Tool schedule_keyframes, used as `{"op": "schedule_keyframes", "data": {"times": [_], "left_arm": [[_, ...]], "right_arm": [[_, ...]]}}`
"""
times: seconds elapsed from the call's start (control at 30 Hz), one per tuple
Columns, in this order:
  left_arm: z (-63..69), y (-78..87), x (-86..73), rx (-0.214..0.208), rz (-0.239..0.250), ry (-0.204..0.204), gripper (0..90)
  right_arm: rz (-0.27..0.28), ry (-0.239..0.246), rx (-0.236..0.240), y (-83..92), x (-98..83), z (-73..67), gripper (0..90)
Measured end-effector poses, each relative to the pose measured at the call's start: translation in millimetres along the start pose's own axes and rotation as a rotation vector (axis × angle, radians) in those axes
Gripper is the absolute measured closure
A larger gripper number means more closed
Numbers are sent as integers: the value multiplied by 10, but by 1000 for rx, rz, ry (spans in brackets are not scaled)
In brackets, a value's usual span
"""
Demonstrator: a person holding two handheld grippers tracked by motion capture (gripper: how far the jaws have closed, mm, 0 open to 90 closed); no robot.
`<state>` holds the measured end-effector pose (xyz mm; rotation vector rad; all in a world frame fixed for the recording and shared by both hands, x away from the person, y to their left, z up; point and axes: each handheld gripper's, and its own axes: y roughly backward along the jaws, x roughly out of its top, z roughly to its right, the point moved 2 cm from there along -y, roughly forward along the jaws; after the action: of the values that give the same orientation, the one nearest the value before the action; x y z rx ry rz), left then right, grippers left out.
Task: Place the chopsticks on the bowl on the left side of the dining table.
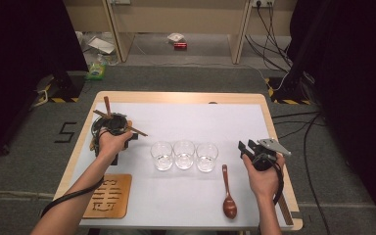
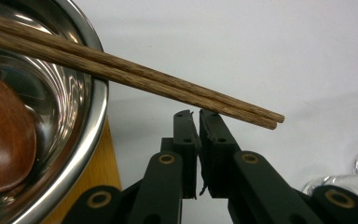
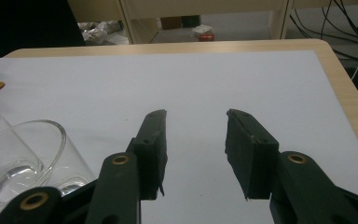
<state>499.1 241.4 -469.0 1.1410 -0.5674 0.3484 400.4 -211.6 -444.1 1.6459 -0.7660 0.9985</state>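
A steel bowl (image 1: 99, 123) stands at the table's left on an orange-brown mat, with a pair of wooden chopsticks (image 1: 127, 126) laid across its rim and a wooden spoon (image 2: 4, 140) inside it. In the left gripper view my left gripper (image 2: 195, 114) is shut with nothing between its jaws. Its tips sit just short of the chopsticks' (image 2: 168, 86) free ends, beside the bowl's rim (image 2: 95, 121). My right gripper (image 1: 245, 145) rests at the table's right, open and holding nothing (image 3: 196, 114). It is apart from everything.
Three clear glasses (image 1: 184, 154) stand in a row at the table's middle; the nearest glass (image 3: 23, 154) is left of my right jaws. A second wooden spoon (image 1: 228, 196) lies near the front edge. A carved wooden trivet (image 1: 108, 196) lies at front left.
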Motion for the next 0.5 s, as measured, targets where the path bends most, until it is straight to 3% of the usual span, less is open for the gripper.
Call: {"op": "schedule_keyframes", "data": {"times": [0.13, 0.3, 0.5], "left_arm": [[0, 34, -3, -19, 17, 7, 849], [-51, 214, -38, -40, 43, 13, 844], [-240, 471, -22, -30, 88, 34, 834]], "right_arm": [[-1, 2, 0, 9, 2, 2, 586], [1, 2, -2, 5, 1, 1, 586], [-3, -1, 3, -1, -4, -18, 586]]}}
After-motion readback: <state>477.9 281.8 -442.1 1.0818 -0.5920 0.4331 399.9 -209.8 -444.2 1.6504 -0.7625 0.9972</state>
